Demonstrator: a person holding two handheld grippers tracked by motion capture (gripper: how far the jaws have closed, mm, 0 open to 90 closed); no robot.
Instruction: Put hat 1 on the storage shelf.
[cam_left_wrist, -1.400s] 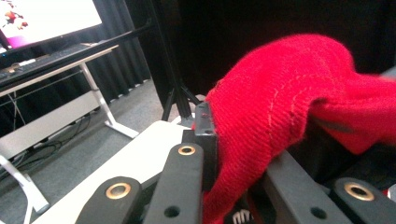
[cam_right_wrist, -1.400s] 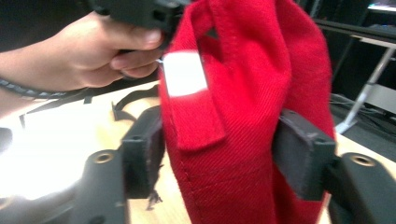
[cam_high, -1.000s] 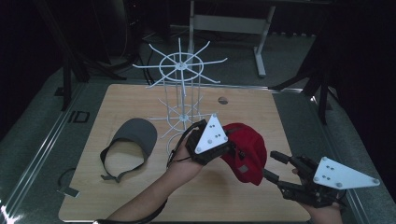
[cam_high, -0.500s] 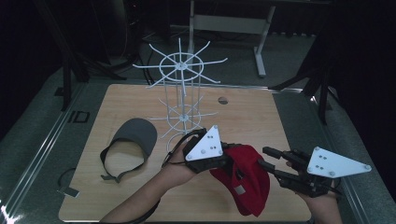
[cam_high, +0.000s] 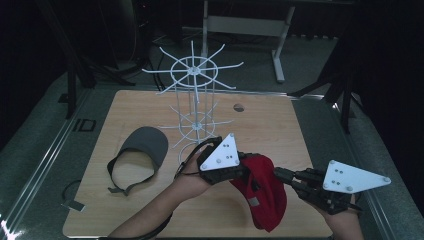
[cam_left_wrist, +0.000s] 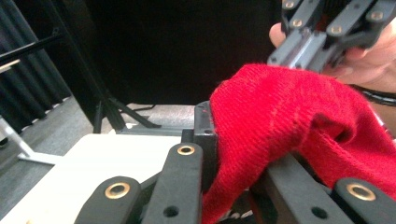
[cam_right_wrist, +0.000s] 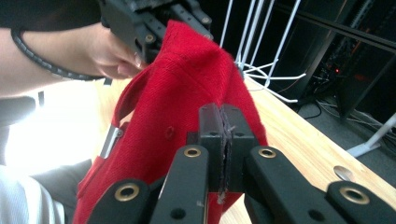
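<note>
With the left gripper (cam_high: 239, 169) clamped on the red cap (cam_high: 262, 192) and the right gripper (cam_high: 281, 176) just closed, seemingly on its fabric, both should lift together toward the wire rack (cam_high: 194, 107).

From above I see the red cap (cam_high: 260, 192) lifted off the table (cam_high: 280, 130), hanging between my two grippers near the front edge. My left gripper (cam_high: 239, 167) grips the cap at its upper left edge; my right gripper (cam_high: 278, 175) meets the cap from the right, its jaws having just been closing with the cloth between them. The cap's crown sags down toward the table front. A grey cap (cam_high: 142, 150) lies flat on the left part of the table, strap toward me, well apart from the red one. The white wire rack (cam_high: 195, 100) stands upright behind my left gripper.
</note>
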